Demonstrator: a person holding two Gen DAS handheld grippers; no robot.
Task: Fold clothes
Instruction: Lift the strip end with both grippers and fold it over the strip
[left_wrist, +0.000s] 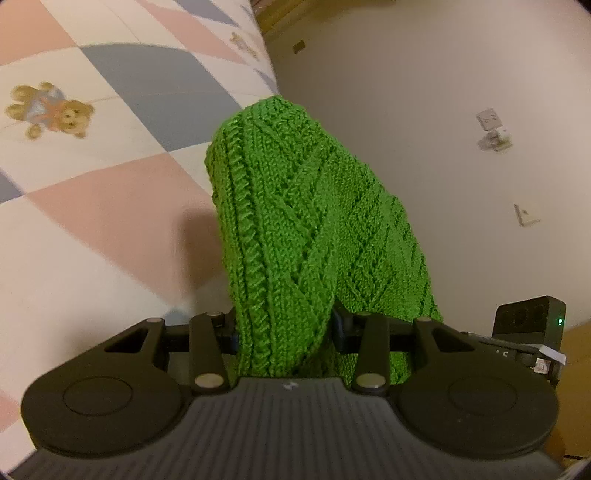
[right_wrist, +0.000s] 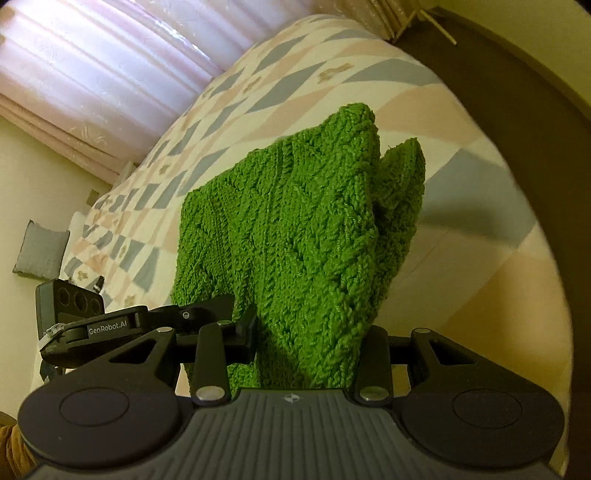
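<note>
A green cable-knit garment (left_wrist: 295, 229) hangs bunched in the air above the bed, gripped at two places close together. In the left wrist view my left gripper (left_wrist: 284, 328) is shut on a thick fold of the knit, which covers its fingertips. In the right wrist view the knit (right_wrist: 295, 240) rises in a crumpled heap from my right gripper (right_wrist: 310, 336), whose jaws are shut on it. The left gripper's black body (right_wrist: 92, 321) shows beside it, its finger reaching into the same knit. The right gripper's body (left_wrist: 528, 328) sits at the right edge of the left wrist view.
Below lies a bed with a patchwork quilt (right_wrist: 258, 85) of pink, grey and white squares, with teddy bear prints (left_wrist: 48, 110). A pale wall with a socket (left_wrist: 491, 125) stands on one side. Pink curtains (right_wrist: 92, 66) and a grey cushion (right_wrist: 40, 251) are beyond the bed.
</note>
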